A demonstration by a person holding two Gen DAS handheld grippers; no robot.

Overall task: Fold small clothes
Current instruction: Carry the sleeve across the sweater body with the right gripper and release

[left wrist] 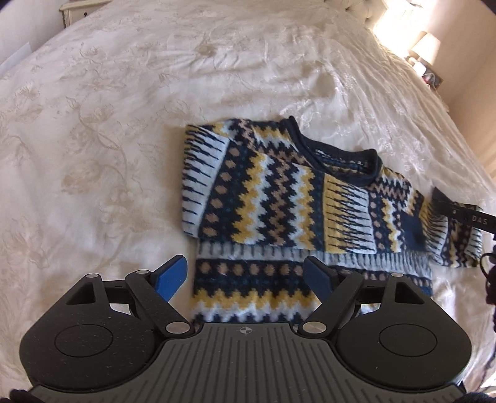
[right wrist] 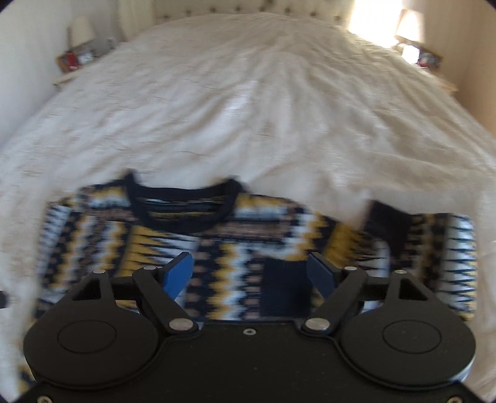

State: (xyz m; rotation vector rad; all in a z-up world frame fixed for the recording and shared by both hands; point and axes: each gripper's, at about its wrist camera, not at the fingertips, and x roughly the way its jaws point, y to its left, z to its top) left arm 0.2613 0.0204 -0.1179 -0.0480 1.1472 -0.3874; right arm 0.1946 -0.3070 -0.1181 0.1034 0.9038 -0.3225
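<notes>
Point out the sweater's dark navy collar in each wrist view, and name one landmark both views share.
Left wrist view: the navy collar sits right of centre, slanting down to the right, beyond the open left gripper.
Right wrist view: the navy collar sits left of centre, blurred, above the open right gripper.
Shared landmark: the lamp in the sunlit top right corner beside the bed.
</notes>
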